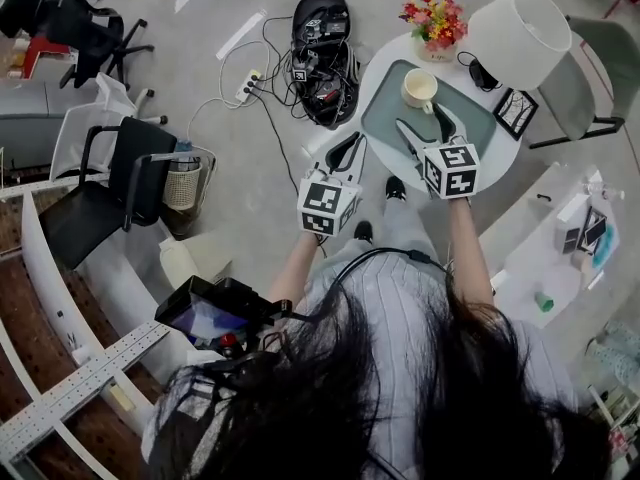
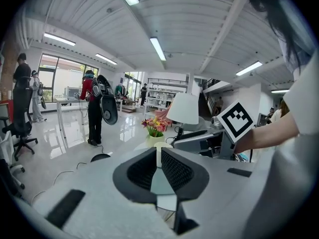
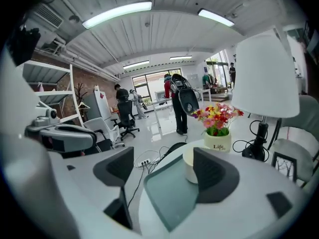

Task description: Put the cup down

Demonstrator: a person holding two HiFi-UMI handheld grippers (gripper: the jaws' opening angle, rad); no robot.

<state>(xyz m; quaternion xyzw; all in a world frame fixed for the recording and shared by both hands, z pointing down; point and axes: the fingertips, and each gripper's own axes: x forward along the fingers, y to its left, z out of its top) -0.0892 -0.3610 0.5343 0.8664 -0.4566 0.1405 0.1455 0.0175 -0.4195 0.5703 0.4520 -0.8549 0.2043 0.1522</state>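
On the grey-green mat (image 1: 385, 118) the cup (image 1: 419, 89) stands upright, mouth up, with nothing gripping it. We read the put-down as done: it rests on its own base and neither gripper touches it. From above it's a pale cream mug with a light, seemingly empty inside and a handle on one side; we can't see any contents for certain. In the right gripper view the cup (image 3: 192, 166) shows as a plain matte cylinder, partly behind one jaw.

Right gripper (image 1: 421, 120): its jaws are spread wide and hold nothing. The cup sits just ahead of the tips, close but apart, and only mat shows in the gap. Our read is that it only needs to back off without clipping the cup.

Left gripper (image 1: 345, 153): it hangs off the worktop edge, well apart from the cup. Its jaws are all but together with a thin slit between them, and nothing is pinched. The cup (image 2: 159, 153) is only visible through that slit, far beyond.

The mat lies on the round white worktop (image 1: 383, 60). Behind the cup are a flower pot (image 1: 435, 23) and a white lamp (image 1: 520, 36), with a small framed picture (image 1: 515, 113) off the mat's far end. None of them crowds the cup.

What's left, as we judge it: nothing for the cup itself.
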